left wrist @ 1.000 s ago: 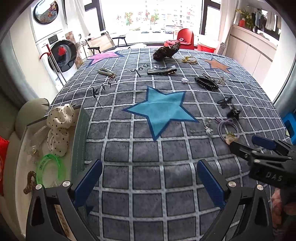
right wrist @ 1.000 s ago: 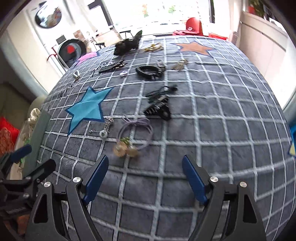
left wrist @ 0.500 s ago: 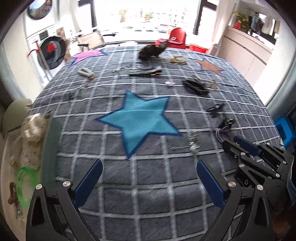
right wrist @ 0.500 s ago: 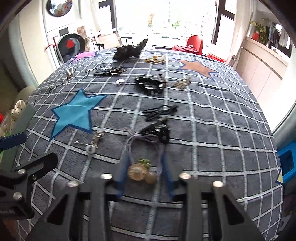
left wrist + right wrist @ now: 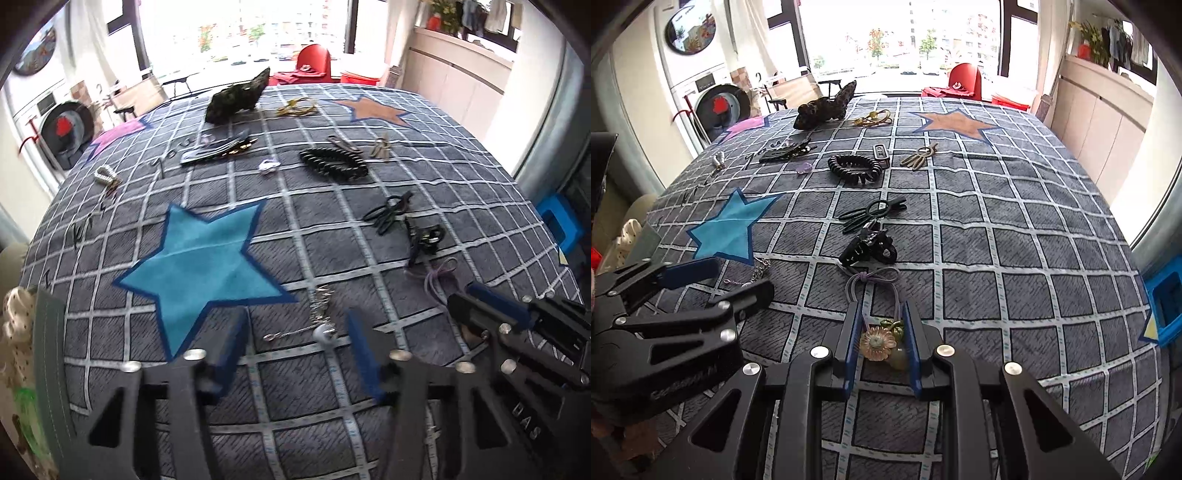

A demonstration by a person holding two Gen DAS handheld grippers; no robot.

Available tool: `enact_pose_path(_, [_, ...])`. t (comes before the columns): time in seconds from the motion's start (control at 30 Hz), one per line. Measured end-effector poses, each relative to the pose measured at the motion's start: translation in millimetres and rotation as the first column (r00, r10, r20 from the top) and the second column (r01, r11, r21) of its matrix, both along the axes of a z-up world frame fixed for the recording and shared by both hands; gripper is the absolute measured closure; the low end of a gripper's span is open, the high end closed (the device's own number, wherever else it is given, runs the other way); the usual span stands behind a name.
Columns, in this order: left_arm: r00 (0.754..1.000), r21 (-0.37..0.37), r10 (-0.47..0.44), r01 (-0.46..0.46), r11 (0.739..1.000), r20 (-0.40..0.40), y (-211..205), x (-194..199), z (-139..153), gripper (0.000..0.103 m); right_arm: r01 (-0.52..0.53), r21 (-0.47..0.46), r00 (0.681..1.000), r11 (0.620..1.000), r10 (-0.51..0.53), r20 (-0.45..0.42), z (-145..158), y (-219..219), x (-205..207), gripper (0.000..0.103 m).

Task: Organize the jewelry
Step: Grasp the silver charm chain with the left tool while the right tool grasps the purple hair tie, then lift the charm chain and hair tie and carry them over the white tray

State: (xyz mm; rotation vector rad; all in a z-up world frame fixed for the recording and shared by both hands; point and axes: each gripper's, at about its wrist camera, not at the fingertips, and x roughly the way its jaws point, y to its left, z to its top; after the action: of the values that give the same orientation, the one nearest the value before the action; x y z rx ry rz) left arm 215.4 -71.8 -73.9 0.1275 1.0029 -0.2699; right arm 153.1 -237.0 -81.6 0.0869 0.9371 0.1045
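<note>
Between right gripper [image 5: 881, 345] fingers: one flower hair tie [image 5: 877, 341].

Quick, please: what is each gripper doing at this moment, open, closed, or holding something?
Left gripper: jaws open, holding nothing, around the silver chain.
Right gripper: jaws closed on the purple hair tie's flower charm.
</note>
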Motion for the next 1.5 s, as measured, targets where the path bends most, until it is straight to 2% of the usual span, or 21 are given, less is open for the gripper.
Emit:
enact_pose_path(0.07, [1.000, 0.000, -0.024, 0.024, 1.000, 0.001, -5, -1, 1, 0.077, 0.009, 0.031, 1.000, 0.999, -0.008, -0.013, 2, -4, -2, 0.092])
enact_pose_path(0.13, [0.999, -0.002, -0.040, 0.040, 0.999, 0.000, -9, -3, 1, 0.091, 0.011, 0.051, 1.000, 0.999, -0.010, -0.021, 3, -6, -5, 0.092])
enact_pose_path(0.23, [0.999, -0.031, -0.029, 0.029, 0.999, -0.013, -6, -6, 2, 0.091, 0.014, 0.074, 1.000, 0.997, -0.012, -0.025, 6, -9, -12, 0.098])
enact_pose_path(0.73, [1.000, -0.076, -0.011, 0.012, 0.997, 0.011, 24, -55, 25, 0.091, 0.033, 0.235, 0.999, 0.971, -0.026, -0.032, 21, -30, -47, 0.098])
enact_pose_path(1.07, [1.000, -0.094, 0.011, -0.009, 0.995, 0.019, 44, -99, 36, 0.091, 0.017, 0.243, 0.999, 0.970, -0.008, -0.039, 25, -20, -78, 0.098])
enact_pose_path(1.5, [0.996, -0.115, 0.084, -0.082, 0.990, 0.012, 85, -150, 44, 0.091, -0.014, 0.244, 0.998, 0.970, 0.030, -0.062, 26, 10, -112, 0.098])
